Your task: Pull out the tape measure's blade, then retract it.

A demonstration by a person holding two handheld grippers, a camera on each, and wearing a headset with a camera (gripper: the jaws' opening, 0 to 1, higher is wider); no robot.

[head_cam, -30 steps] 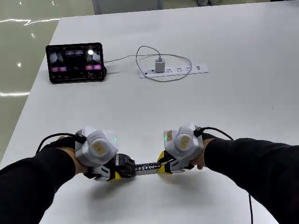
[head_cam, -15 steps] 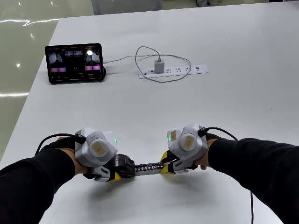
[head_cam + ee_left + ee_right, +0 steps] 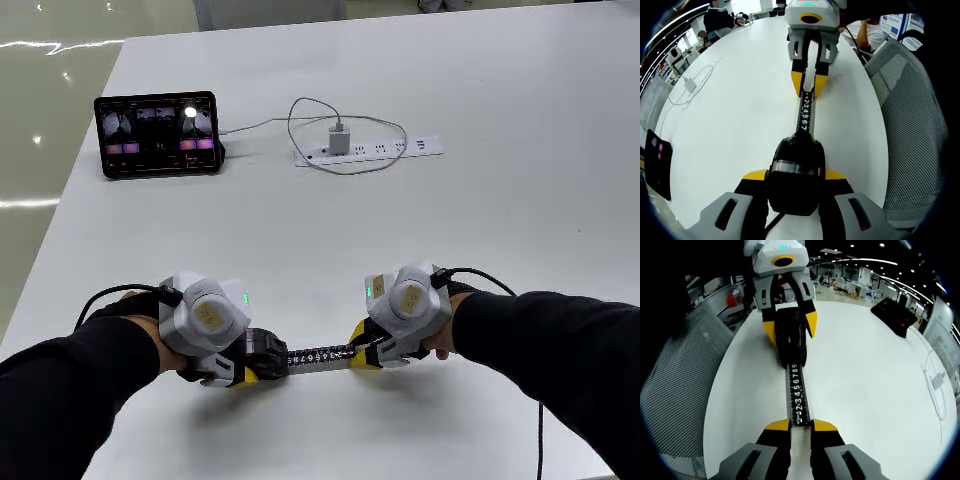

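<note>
My left gripper [image 3: 794, 176] [image 3: 245, 370] is shut on the black tape measure case [image 3: 796, 170] [image 3: 266, 356], which rests low over the white table [image 3: 330, 240]. Its black blade with white numbers [image 3: 805, 112] [image 3: 796, 392] [image 3: 320, 355] runs out a short way to my right gripper [image 3: 800, 426] [image 3: 362, 358], which is shut on the blade's end. In the right gripper view the case [image 3: 790, 337] sits between the left gripper's yellow-tipped fingers [image 3: 769, 331]. The numbers 2 to 9 show on the blade. The two grippers face each other near the table's front edge.
A tablet [image 3: 159, 133] with a lit screen stands at the far left of the table. A white power strip [image 3: 368, 149] with a charger and looped cable [image 3: 345, 125] lies behind the grippers. A grey mesh chair back [image 3: 915, 125] is beside the table.
My right gripper has moved to the right with the blade's end, so more of the blade is out. The left gripper and the case have stayed put.
</note>
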